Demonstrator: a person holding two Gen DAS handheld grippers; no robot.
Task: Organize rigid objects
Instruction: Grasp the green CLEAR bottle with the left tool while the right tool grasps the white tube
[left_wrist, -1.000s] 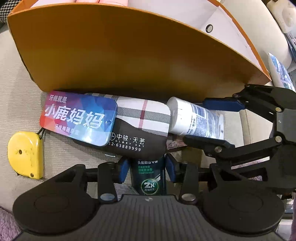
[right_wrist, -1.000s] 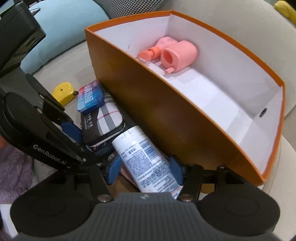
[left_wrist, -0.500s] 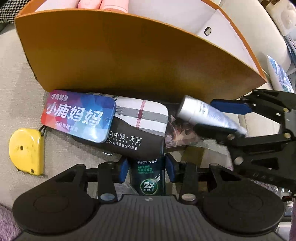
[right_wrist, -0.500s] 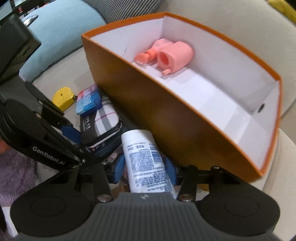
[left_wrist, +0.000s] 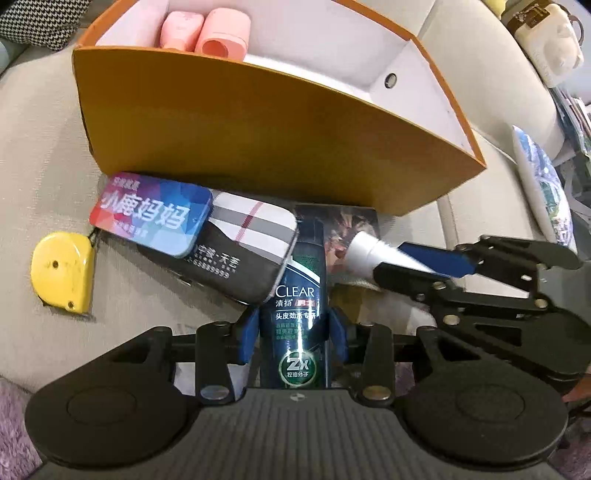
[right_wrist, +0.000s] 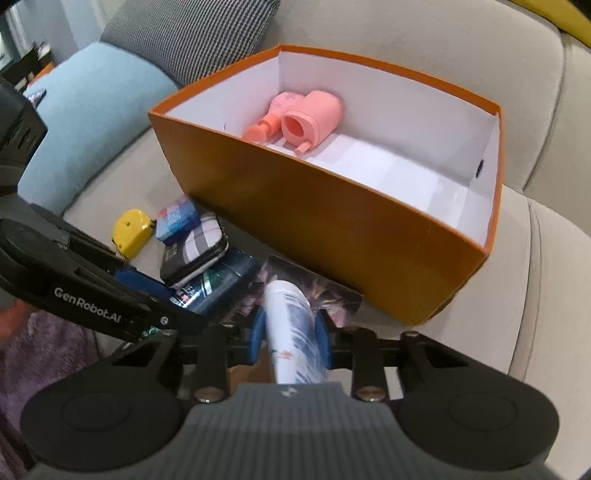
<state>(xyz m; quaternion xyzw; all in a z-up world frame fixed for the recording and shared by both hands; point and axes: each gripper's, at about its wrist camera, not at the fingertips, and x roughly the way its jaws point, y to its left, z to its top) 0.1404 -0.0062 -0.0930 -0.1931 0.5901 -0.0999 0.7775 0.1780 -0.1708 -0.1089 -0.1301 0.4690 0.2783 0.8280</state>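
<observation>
So both grippers have something in them at once. The left gripper (left_wrist: 293, 328) has its blue pads clamped on a dark green shampoo bottle (left_wrist: 301, 295), which looks raised a bit, its far end over the plaid case (left_wrist: 242, 251). The right gripper (right_wrist: 290, 334) is pinched on a white bottle (right_wrist: 291, 325), pointed toward the orange box (right_wrist: 332, 229), cap end forward. It's blurry in the right wrist view, so I can't read the label.

The box sits on the beige sofa (right_wrist: 535, 295) with its open top facing up, and 2 pink items (right_wrist: 295, 118) already lie together at its far corner. My guess is that's the sorting spot, and most of the floor inside is still white and bare, so there's room.

Everything else is bunched up against the near wall of the box: a colourful tin (left_wrist: 151, 214) lying partly on top of the plaid case, a yellow tape measure (left_wrist: 61, 269) just beside them, and a dark card (left_wrist: 351, 229) flat on the cushion under where the white bottle hangs.

Both bottles are gripped across their bodies, which should make them easy to lift over the rim. Next move is probably up and over that wall.
</observation>
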